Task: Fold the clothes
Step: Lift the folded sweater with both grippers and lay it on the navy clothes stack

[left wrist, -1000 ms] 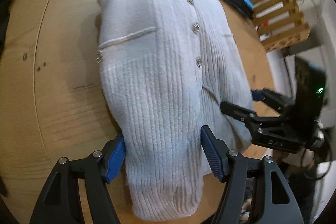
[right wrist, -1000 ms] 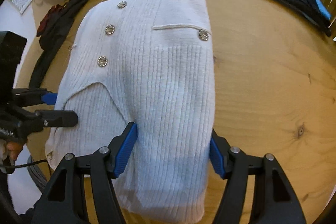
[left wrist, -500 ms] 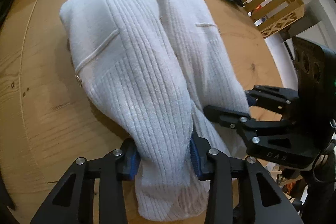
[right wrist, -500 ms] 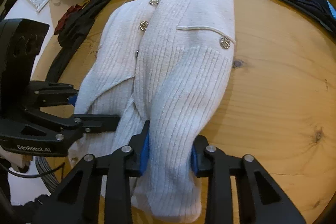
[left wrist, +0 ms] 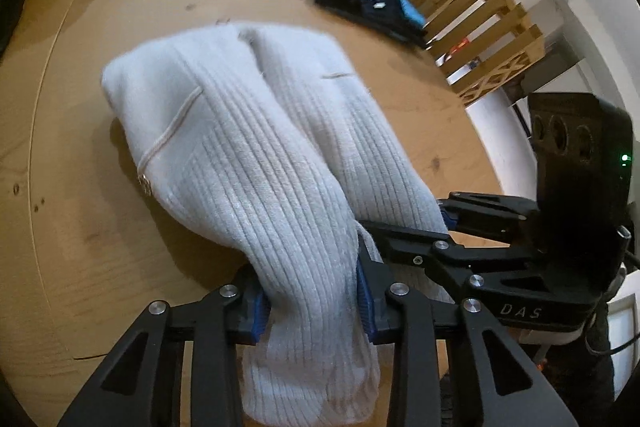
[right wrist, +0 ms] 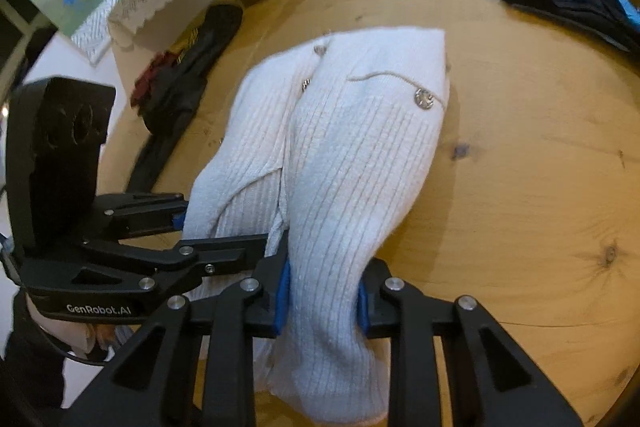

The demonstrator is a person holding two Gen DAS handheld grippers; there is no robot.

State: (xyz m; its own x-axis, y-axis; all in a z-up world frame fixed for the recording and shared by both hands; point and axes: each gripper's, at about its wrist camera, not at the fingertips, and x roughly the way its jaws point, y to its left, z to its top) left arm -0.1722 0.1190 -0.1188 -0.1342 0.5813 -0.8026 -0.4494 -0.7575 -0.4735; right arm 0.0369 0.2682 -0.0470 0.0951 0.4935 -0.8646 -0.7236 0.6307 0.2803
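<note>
Tilting steeply downward, both tongs [left wrist: 312,301] [right wrist: 322,301] pinch cardigan [left wrist: 256,155].

- The left gripper [left wrist: 314,301] is matte black — two angular fingers built of linked bars with triangular cut-outs, joined by round silver screw heads.
- Its pads [left wrist: 365,301] are ribbed and bright blue.
- Seen from the right wrist, its side carries white lettering, "GenRobot.AI", below a boxy black housing with round lens recesses.
- The right gripper [right wrist: 322,301] has the same black build, silver screws and blue pads [right wrist: 282,293].
- From the left wrist, its body shows grey letters "DAS", a small green light on its housing, and a thin black cable trailing off.
</note>
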